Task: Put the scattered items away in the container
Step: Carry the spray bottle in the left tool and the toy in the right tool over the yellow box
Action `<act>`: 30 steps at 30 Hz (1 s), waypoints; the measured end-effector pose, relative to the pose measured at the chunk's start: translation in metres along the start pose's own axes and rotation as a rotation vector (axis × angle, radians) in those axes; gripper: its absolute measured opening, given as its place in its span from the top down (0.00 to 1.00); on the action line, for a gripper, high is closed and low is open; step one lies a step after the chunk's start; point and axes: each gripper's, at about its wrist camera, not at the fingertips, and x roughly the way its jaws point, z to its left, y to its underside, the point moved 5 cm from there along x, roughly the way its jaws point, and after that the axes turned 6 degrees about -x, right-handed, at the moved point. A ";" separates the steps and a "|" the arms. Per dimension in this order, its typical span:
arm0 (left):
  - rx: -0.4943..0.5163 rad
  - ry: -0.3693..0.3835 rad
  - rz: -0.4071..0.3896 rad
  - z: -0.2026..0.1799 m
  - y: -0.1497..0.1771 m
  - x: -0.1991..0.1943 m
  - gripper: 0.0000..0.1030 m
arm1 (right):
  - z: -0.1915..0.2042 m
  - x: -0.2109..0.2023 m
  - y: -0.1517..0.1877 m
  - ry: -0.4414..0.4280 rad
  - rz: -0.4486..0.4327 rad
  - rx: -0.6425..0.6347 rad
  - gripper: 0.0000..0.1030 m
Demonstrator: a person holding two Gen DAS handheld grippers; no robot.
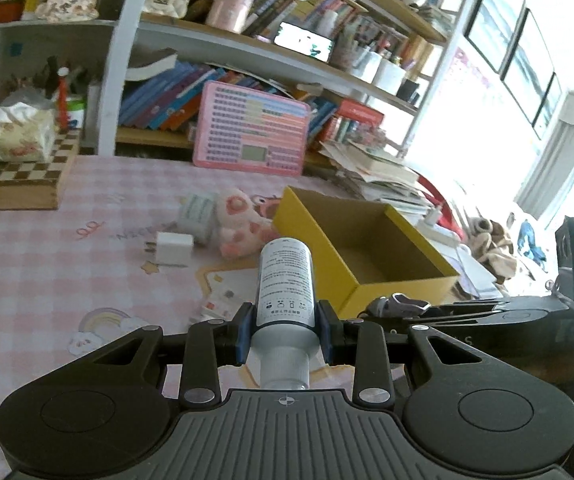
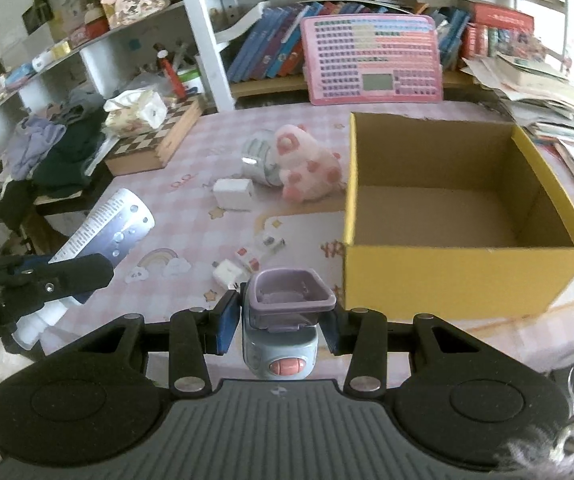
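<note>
Left hand-held gripper (image 1: 285,330) clamps spray bottle (image 1: 285,284) | right hand-held gripper (image 2: 279,320) clamps purple toy (image 2: 283,316) | yellow box (image 2: 459,276) rim just beside

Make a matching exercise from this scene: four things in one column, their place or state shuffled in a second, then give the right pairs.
Things
1. spray bottle
2. purple toy
3. yellow box
4. plush toy

Places or states
A. lying on the pink tablecloth, left of the box
B. clamped in the left hand-held gripper
C. open-topped, nothing inside
D. clamped in the right hand-held gripper

Pairs: 1-B, 2-D, 3-C, 4-A
</note>
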 end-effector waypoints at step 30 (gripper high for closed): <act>0.121 0.148 0.078 -0.075 -0.002 0.062 0.70 | -0.077 -0.032 0.018 0.118 -0.026 0.125 0.61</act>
